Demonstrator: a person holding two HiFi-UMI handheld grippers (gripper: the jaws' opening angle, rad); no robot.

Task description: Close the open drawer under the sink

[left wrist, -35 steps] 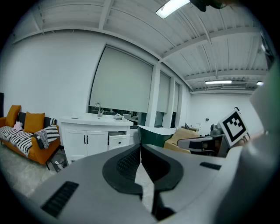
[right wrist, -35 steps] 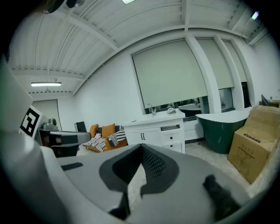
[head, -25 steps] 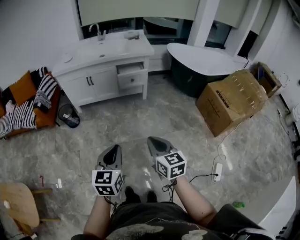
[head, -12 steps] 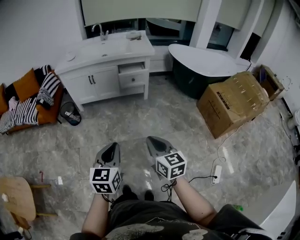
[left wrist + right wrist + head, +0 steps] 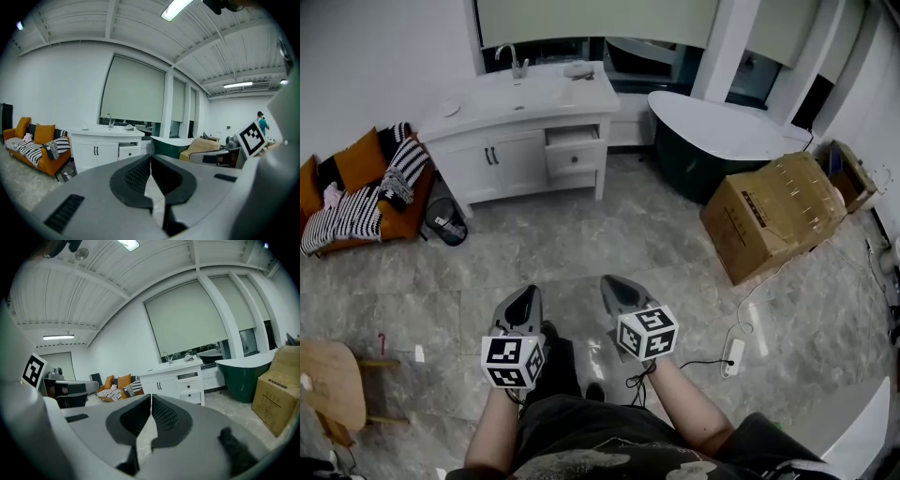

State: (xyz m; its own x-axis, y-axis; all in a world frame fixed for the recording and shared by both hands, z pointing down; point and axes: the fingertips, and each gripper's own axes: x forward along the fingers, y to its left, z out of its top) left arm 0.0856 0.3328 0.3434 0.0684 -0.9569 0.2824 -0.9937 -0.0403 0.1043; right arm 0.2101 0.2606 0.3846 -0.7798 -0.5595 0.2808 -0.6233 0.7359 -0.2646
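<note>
we hold the left gripper (image 5: 528,293) and right gripper (image 5: 614,282) side by side above the marble floor (image 5: 581,234), each with its fingers pressed together on nothing; shut tips likely suit a push; the open drawer (image 5: 572,138) juts from the white vanity (image 5: 502,164) under the sink (image 5: 511,94), well apart from us at the floor's far edge; a bathtub (image 5: 712,131) and cardboard box (image 5: 773,211) line the right edge, an orange sofa (image 5: 356,187) the left.
</note>
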